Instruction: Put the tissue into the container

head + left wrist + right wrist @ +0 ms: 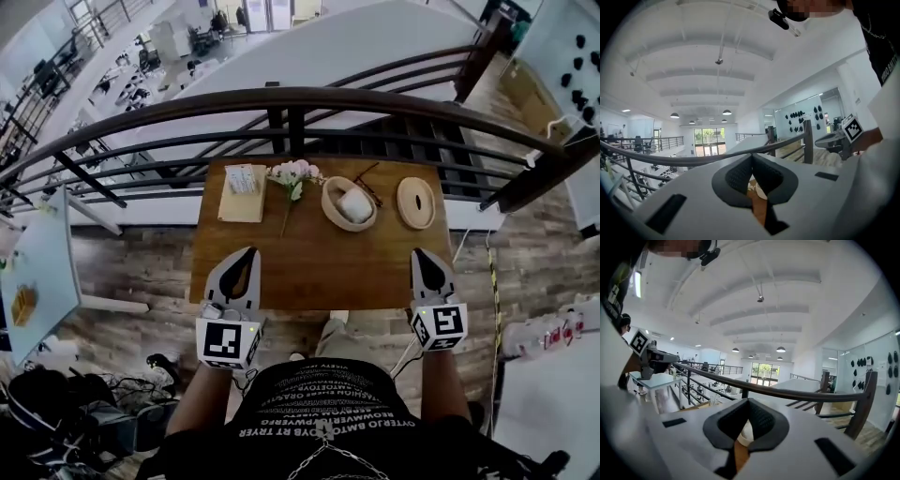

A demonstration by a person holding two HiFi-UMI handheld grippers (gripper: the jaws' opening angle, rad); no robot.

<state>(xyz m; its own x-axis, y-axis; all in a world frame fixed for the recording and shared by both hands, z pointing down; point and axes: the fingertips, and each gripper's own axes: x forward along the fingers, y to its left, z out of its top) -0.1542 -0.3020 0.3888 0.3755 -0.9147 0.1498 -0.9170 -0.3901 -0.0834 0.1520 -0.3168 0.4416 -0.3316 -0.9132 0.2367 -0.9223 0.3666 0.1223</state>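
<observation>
Tissue (354,204) is sitting in container (328,201) at table's (309,267) 1 o'clock, clear in head view only; L gripper (247,253) & R gripper (424,254) are hovering w/ fingers pressed together, empty.

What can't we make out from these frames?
Head view: white lump in the bowl, too small to tell if it's tissue.
Left gripper view: the shut left gripper covers the table, leaving a sliver.
Right gripper view: the shut right gripper does likewise.
</observation>
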